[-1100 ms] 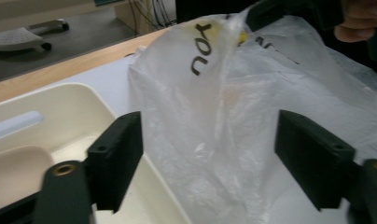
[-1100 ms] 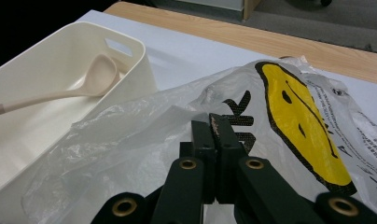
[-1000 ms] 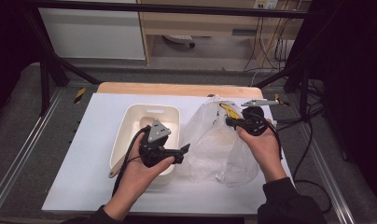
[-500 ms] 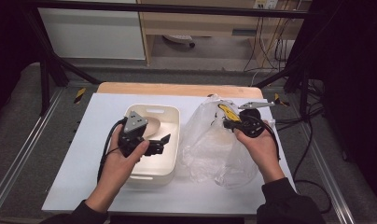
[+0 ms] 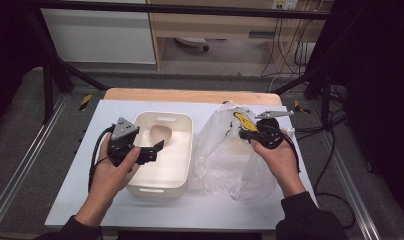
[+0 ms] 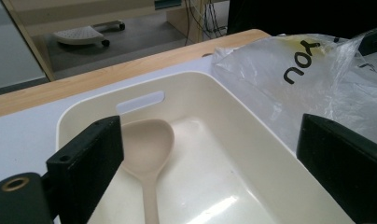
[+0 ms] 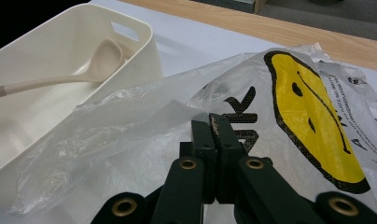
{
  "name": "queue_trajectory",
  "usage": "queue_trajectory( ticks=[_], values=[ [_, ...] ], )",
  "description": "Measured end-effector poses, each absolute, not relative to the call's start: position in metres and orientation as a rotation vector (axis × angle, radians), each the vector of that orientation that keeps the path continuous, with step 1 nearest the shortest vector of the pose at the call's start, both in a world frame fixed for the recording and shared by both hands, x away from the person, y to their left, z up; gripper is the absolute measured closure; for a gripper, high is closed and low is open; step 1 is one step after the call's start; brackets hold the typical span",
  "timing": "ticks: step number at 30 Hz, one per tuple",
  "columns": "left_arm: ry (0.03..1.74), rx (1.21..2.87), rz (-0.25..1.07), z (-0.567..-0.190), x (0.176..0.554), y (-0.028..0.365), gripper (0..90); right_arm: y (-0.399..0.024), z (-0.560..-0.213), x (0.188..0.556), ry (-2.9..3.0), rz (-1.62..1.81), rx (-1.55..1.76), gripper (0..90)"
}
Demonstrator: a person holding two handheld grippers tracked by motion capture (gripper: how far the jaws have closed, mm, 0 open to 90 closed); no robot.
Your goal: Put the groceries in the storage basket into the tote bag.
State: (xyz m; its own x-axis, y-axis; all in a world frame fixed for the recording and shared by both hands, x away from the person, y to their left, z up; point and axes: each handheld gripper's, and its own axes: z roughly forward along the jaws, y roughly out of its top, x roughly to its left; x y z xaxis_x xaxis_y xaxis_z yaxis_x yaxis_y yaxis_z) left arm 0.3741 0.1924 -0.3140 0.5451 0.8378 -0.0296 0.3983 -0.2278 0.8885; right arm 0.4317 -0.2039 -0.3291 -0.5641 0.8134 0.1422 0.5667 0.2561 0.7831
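A cream plastic bin point(image 5: 180, 170) sits on the white table top, and a cream spoon point(image 5: 160, 134) lies inside it. In the left gripper view the spoon point(image 6: 147, 147) rests on the bin's floor, bowl toward the far wall with the handle slot. My left gripper point(image 5: 157, 150) hovers over the bin's left side, open and empty point(image 6: 210, 172). To the right of the bin is a clear plastic bag point(image 5: 222, 157) with a yellow smiley print point(image 7: 308, 112). My right gripper point(image 5: 242, 134) is shut on a fold of the bag's upper edge point(image 7: 214, 135) and holds it up.
The white sheet point(image 5: 80, 185) covers the table, with a wooden strip point(image 5: 190, 95) along the far edge. Cables point(image 5: 335, 150) trail off the right side. Beyond the table are a shelf unit and floor.
My left gripper has moved left, from the bin's right side near the bag to over its left side. The right gripper has stayed put with the bag.
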Motion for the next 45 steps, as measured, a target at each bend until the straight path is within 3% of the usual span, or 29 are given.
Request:
queue_trajectory(
  ticks=[25, 36, 45],
  values=[
    [1.080, 1.872, 0.567, -0.327, 0.364, 0.226, 9.2, -0.203, -0.340, 0.428, 2.271, 1.199, 1.285, 90.0],
    [1.149, 1.942, 0.517, -0.340, 0.358, 0.230, 28.3, -0.202, -0.342, 0.428, 2.278, 1.198, 1.284, 90.0],
    [1.182, 2.012, 0.465, -0.356, 0.345, 0.225, 37.9, -0.201, -0.346, 0.427, 2.286, 1.197, 1.283, 90.0]
  ],
)
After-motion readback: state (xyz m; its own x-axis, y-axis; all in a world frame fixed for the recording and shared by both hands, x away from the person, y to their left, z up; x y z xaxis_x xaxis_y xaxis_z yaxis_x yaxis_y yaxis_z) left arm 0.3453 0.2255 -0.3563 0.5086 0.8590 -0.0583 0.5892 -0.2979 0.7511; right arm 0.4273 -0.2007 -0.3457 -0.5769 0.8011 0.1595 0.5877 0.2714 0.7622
